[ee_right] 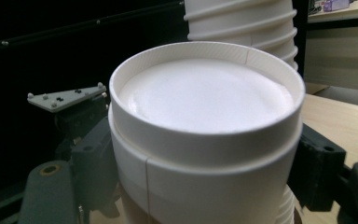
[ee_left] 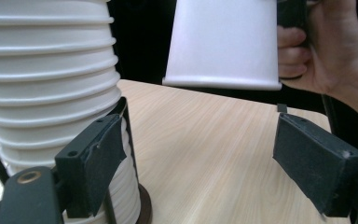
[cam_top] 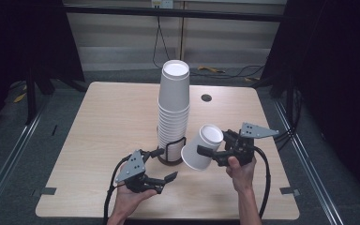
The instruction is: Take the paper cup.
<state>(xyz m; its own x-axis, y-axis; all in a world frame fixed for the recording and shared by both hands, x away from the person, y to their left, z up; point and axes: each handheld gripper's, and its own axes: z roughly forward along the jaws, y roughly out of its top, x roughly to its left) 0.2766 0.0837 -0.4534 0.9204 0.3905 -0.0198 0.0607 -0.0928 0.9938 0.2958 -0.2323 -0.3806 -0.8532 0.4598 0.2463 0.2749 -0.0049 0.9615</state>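
Note:
A tall stack of upturned white paper cups (cam_top: 173, 108) stands mid-table in a black wire holder (cam_top: 172, 157) with a dark round base. My right gripper (cam_top: 214, 143) is shut on a single white cup (cam_top: 201, 147), held tilted above the table just right of the stack, base up. In the right gripper view this cup (ee_right: 205, 140) sits between the jaws with its recessed base facing the camera. My left gripper (cam_top: 165, 164) is open, low beside the stack's foot. In the left gripper view the stack (ee_left: 46, 70) is at the left jaw, and the held cup (ee_left: 223, 42) hangs ahead.
The light wooden table (cam_top: 103, 122) has a small round hole (cam_top: 206, 98) behind the stack and tape marks near its front corners (cam_top: 47, 191). Cables lie on the floor beyond the far edge. Dark curtains flank both sides.

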